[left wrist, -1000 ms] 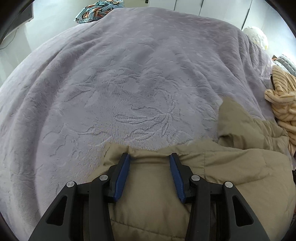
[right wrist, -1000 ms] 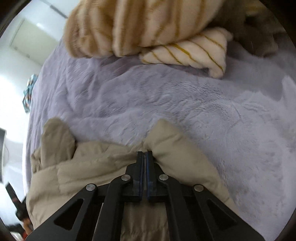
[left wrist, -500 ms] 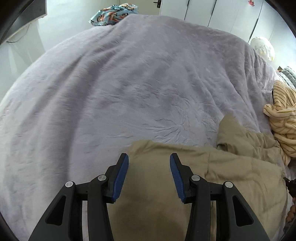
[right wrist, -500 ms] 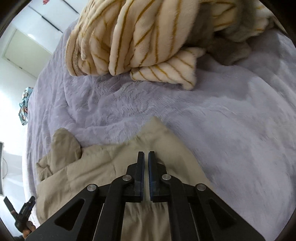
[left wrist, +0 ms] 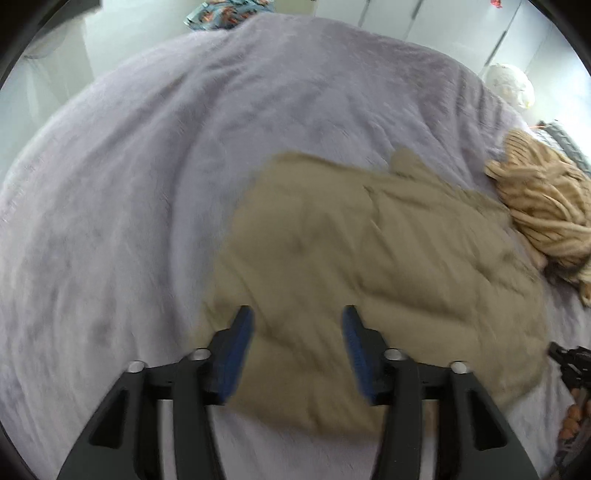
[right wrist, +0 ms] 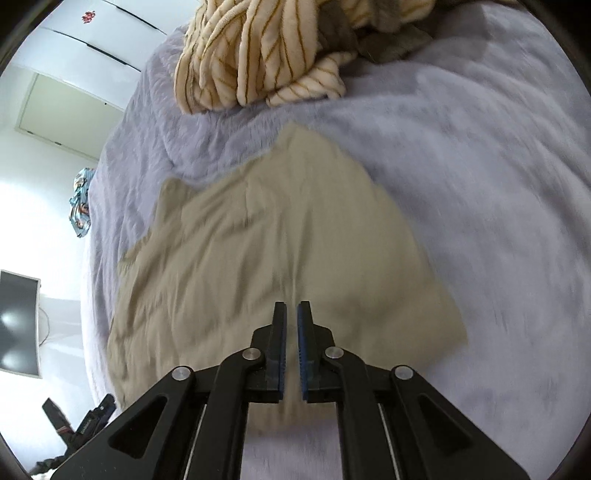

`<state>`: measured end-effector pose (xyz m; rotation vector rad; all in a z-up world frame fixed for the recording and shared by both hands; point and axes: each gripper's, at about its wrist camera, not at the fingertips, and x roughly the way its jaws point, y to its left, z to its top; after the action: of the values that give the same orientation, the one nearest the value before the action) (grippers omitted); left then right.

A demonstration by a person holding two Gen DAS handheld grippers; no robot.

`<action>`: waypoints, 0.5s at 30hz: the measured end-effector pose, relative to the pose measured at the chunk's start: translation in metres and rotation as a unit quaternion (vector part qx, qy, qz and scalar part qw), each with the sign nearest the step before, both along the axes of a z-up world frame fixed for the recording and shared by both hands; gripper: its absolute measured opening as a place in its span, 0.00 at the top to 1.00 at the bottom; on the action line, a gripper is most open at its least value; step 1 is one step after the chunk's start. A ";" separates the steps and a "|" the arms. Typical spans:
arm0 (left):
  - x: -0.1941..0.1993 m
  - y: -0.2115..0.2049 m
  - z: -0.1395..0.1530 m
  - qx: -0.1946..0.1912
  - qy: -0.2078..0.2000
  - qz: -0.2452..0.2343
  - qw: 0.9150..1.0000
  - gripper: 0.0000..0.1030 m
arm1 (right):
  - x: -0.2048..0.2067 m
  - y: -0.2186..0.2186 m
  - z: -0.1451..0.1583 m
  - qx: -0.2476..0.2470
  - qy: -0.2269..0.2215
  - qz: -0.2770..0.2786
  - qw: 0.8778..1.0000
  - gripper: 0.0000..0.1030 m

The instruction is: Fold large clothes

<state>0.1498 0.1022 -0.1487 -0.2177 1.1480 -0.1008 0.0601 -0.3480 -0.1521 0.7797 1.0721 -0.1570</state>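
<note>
Now the tan quilted garment (left wrist: 369,266) lies spread on the lavender plush blanket (left wrist: 147,184) that covers the bed, flattened into a broad, roughly four-sided shape. In the left wrist view its long axis runs from the near edge, under the tongs, away and to the right, ending in a small raised flap of the same cloth at the far corner — that corner points toward the cream striped fleece garment (left wrist: 546,206) heaped just beside it at the right edge of the bed. In the right wrist view the tan garment (right wrist: 277,258) narrows to a point at its far end, and that point aims at the striped fleece (right wrist: 258,55), close to it but with a strip of blanket (right wrist: 461,166) between.

The left tongs (left wrist: 297,350) hang above the near part of the garment with the blue pads set wide apart and nothing between them. The right tongs (right wrist: 291,343) hover over the garment's near right portion, the pads nearly together with only a thin slit showing — no cloth is caught in it. Both views are motion-blurred.

A patterned teal cloth (left wrist: 229,9) sits at the far end of the bed, and white cupboard doors (right wrist: 92,33) stand beyond.
</note>
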 end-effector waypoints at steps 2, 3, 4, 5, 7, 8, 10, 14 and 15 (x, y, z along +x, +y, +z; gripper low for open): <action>-0.014 0.000 0.004 -0.018 -0.013 0.002 1.000 0.18 | -0.016 0.005 -0.002 0.006 0.007 -0.003 1.000 0.80; -0.020 -0.001 0.004 -0.025 -0.010 -0.001 1.000 0.18 | -0.025 0.008 -0.003 0.011 0.009 -0.004 1.000 0.74; -0.022 -0.002 0.003 -0.028 -0.004 -0.002 1.000 0.18 | -0.032 0.009 -0.005 0.016 0.010 -0.005 1.000 0.70; -0.025 -0.001 0.001 -0.034 0.006 0.003 0.999 0.18 | -0.036 0.011 -0.007 0.020 0.012 -0.006 1.000 0.63; -0.032 -0.001 -0.004 -0.041 0.017 0.013 0.999 0.18 | -0.044 0.013 -0.014 0.034 0.015 -0.009 0.999 0.58; -0.035 -0.001 -0.008 -0.040 0.023 0.016 0.999 0.18 | -0.046 0.015 -0.017 0.041 0.018 -0.010 0.999 0.58; -0.042 -0.003 -0.013 -0.035 0.028 0.023 0.999 0.00 | -0.047 0.019 -0.024 0.059 0.020 -0.006 0.998 0.57; -0.053 0.001 -0.022 -0.066 0.034 0.036 0.997 0.00 | -0.049 0.026 -0.041 0.100 0.015 -0.008 0.995 0.34; -0.054 0.003 -0.027 -0.080 0.041 0.044 0.995 0.00 | -0.051 0.027 -0.044 0.107 0.013 -0.012 0.994 0.29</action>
<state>0.0956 0.1055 -0.1759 -0.4175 1.2107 -0.1075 0.0096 -0.3211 -0.1960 0.9867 1.1168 -0.0729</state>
